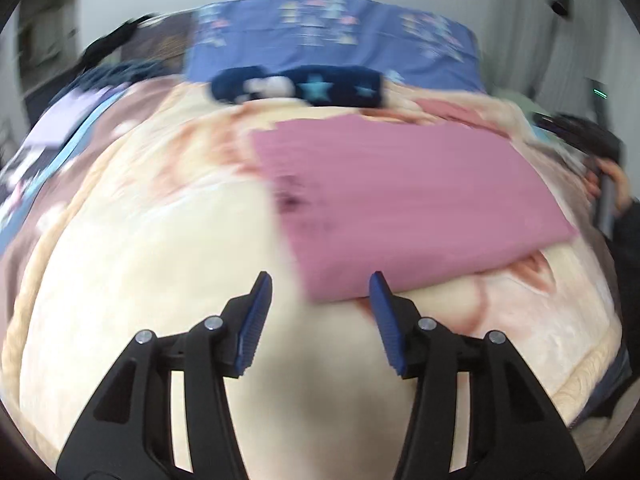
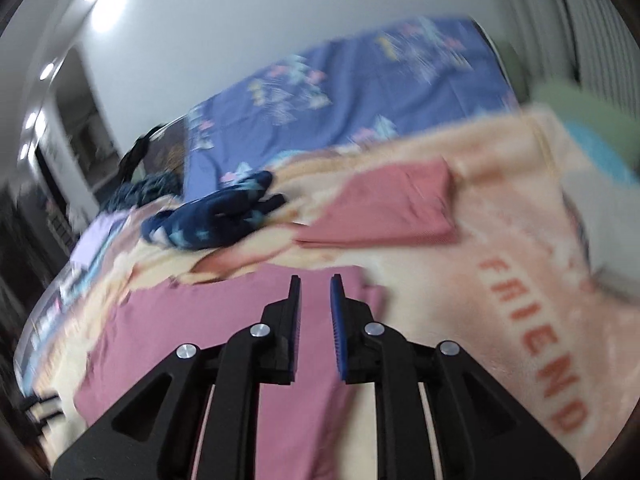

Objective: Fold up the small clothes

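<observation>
**Presently: both claws clear of the pink garment, fold step between grips**

Presently I find my left gripper (image 1: 320,280) released, its blue pads well apart with nothing between them; it hangs above the cream blanket (image 1: 152,264), just beside the near corner of the pink garment (image 1: 404,200). My right gripper (image 2: 315,284) shows a narrow gap between its pads and no cloth caught in it; I log it as released too, poised over the same pink garment (image 2: 192,344).

The garment lies flat on the blanket as a rough rectangle, its edges fairly straight. I judge one fold to be laid down and both claws free of it. The next move, in my assessment, calls for a fresh pinch on an edge or corner by each claw, then a carry across to halve the piece again. Both views are blurred, so seams and layers cannot be confirmed.

Further out, a second folded pink piece (image 2: 392,204) sits near the far edge of the blanket, and a dark blue star-print item (image 1: 304,86) lies crumpled beyond, not yet folded. The blanket bears the printed word FRIEND (image 2: 536,344). It covers a bed with a blue patterned sheet (image 1: 332,36); a pale wall (image 2: 248,24) stands behind. A person's hand (image 1: 612,184) shows at the right edge of the left view.
</observation>
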A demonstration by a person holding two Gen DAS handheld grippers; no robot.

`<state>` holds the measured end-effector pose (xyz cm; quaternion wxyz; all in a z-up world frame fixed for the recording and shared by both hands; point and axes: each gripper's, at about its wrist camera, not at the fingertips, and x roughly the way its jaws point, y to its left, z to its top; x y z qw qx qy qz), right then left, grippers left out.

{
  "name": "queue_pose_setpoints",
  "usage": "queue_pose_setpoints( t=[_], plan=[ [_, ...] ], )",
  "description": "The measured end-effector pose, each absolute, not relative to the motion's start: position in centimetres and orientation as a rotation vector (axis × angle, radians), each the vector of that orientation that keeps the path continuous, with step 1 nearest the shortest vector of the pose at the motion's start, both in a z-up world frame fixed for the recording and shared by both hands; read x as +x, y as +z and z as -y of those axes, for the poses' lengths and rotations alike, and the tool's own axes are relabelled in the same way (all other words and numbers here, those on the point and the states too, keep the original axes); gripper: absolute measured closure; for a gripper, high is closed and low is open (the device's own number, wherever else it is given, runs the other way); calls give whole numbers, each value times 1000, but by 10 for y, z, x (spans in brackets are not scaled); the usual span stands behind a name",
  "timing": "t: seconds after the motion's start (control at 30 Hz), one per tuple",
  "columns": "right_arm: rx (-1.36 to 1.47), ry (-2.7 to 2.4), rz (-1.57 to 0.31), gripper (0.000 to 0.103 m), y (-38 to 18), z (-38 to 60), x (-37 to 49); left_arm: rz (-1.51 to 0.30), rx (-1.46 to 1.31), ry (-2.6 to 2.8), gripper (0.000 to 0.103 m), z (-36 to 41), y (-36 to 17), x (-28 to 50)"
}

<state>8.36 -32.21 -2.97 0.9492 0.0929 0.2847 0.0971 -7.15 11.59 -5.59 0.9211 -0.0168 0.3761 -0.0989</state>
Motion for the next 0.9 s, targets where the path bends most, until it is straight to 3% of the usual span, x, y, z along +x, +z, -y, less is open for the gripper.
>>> queue_pose_setpoints(
  t=[0.1, 0.27, 0.53, 0.9],
  plan=[
    [-7, 299, -518, 65, -4, 253, 48, -735, -86, -224, 54, -133, -52, -76],
    [-274, 483, -451, 65, -7, 145, -9, -714, -84, -299, 72, -129, -55, -80],
    [-704, 698, -454, 65, -82, 11, -84, -704, -152, -352, 73, -147, -68, -91],
    [-591, 624, -619, 64, -92, 10, -69, -802, -141, -603, 71, -123, -81, -39]
  ],
)
